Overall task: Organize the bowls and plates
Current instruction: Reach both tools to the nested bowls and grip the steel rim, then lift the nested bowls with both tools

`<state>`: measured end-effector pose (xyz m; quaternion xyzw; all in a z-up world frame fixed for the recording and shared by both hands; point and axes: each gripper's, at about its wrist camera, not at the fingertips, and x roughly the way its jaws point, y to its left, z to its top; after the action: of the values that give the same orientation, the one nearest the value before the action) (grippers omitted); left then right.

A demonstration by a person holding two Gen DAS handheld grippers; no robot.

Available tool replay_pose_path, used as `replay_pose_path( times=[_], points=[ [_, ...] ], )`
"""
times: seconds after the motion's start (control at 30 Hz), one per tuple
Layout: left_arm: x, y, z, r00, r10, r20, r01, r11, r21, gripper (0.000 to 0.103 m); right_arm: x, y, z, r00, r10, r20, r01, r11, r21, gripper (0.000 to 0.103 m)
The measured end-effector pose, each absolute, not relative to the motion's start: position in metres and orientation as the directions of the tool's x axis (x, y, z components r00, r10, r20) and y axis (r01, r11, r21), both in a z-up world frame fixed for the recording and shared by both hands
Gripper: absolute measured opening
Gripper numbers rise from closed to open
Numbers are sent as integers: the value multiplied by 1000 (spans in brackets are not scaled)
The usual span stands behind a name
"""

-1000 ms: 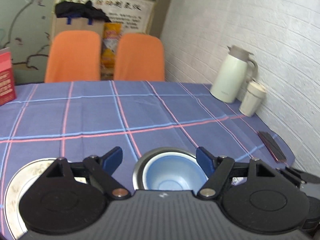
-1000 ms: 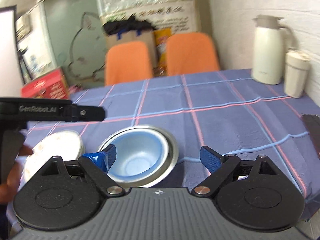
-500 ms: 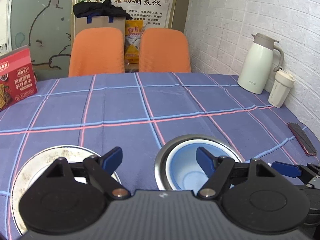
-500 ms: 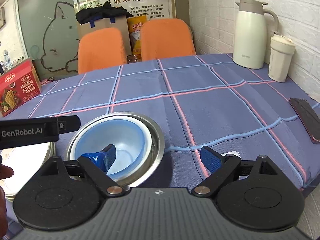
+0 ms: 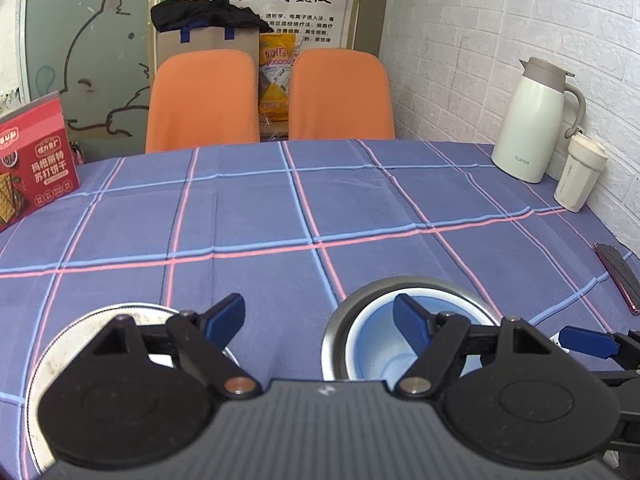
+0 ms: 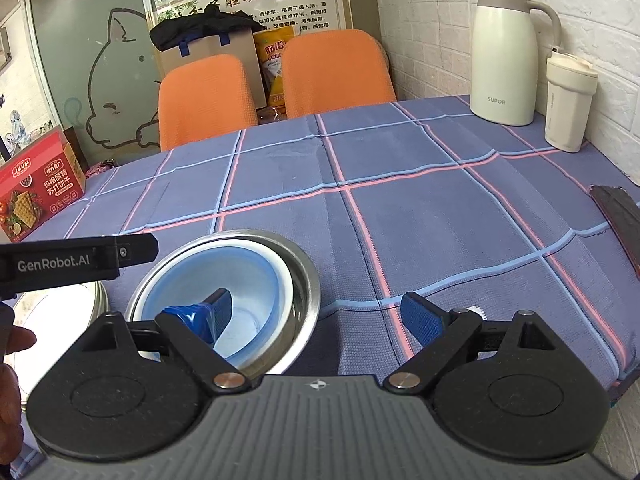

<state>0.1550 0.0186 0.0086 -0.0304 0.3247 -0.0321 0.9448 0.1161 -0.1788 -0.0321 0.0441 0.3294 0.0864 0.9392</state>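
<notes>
A blue bowl (image 6: 244, 276) sits nested inside a steel bowl (image 6: 308, 276) near the table's front edge. Left of it lies a flat metal plate (image 5: 56, 344), partly hidden by my left gripper's housing. My left gripper (image 5: 318, 318) is open, its left finger over the plate's rim and its right finger over the blue bowl (image 5: 372, 356). My right gripper (image 6: 320, 312) is open too. Its left finger hangs over the blue bowl's inside and its right finger over bare cloth. I cannot tell whether any finger touches a bowl.
A white thermos (image 6: 504, 52) and a cream cup (image 6: 568, 104) stand by the brick wall at the back right. A dark phone (image 6: 618, 208) lies at the right edge and a red cracker box (image 5: 32, 160) at the left. Two orange chairs (image 5: 200, 96) stand behind the table.
The left gripper has shifted left, so the nested bowls now sit under its right finger instead of between both. The right gripper's view has turned left. Both grippers stay open.
</notes>
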Motion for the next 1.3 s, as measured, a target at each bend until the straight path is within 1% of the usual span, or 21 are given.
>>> replay_pose_path(
  times=[0.67, 0.93, 1.3],
  points=[
    [170, 12, -1, 757, -93, -647, 61, 996, -71, 77, 129, -176, -40, 738, 207, -643, -149, 978, 145, 79],
    [182, 15, -10, 718, -141, -681, 86, 990, -115, 77, 138, -168, -47, 711, 216, -669, -166, 976, 139, 79],
    [198, 6, -31, 660, -144, -738, 114, 989, -92, 77, 150, -152, -61, 666, 221, -712, -199, 973, 115, 80]
  ],
)
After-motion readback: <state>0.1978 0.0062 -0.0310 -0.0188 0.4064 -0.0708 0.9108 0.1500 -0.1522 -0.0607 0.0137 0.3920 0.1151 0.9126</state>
